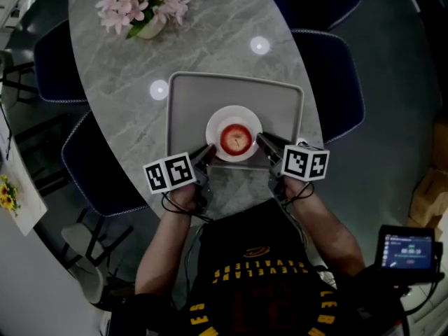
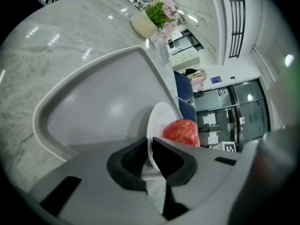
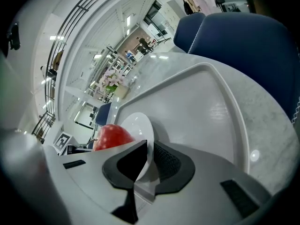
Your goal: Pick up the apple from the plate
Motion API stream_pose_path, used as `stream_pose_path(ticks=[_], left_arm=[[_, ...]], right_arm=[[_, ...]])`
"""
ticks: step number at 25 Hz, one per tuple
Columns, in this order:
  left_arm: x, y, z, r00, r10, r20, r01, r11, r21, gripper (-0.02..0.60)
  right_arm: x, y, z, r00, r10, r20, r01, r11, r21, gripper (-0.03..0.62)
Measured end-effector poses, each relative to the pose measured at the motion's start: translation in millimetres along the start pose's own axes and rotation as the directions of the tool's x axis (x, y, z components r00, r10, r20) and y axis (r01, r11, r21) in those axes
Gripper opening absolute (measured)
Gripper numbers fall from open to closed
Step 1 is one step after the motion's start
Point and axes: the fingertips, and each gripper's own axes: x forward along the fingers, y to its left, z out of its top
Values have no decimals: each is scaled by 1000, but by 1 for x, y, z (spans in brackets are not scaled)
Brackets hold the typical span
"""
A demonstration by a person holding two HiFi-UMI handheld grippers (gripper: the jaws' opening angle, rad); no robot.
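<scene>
A red apple [image 1: 236, 140] sits in the middle of a small white plate [image 1: 216, 120], which rests on a grey tray [image 1: 189, 96]. My left gripper [image 1: 210, 151] is at the plate's near-left rim and my right gripper [image 1: 260, 140] at its near-right rim. In the left gripper view the plate [image 2: 157, 121] stands edge-on between the dark pads, which close on its rim, with the apple [image 2: 182, 131] just beyond. The right gripper view shows the same: the plate [image 3: 136, 123] is pinched by the pads and the apple [image 3: 111, 136] lies behind. Neither gripper touches the apple.
The tray lies on a grey marble table [image 1: 112, 68]. A pot of pink flowers [image 1: 143, 5] stands at the far left of it. Dark blue chairs [image 1: 336, 82] surround the table. A small screen [image 1: 409, 250] sits at the lower right.
</scene>
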Motion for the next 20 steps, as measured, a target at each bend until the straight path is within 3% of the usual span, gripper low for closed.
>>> stream_pose_path(ticks=[11,20], left_arm=[[-27,-13,-45,998,-23,67,27,998,-51,32],[-47,-13,-93,983,-23,180,45,992,-119,32]], right_arm=[[-38,13,-28,998,41,-39,-43,998,-41,51],[-58,20,-54,990,94,-108,-108,985,-134,49]])
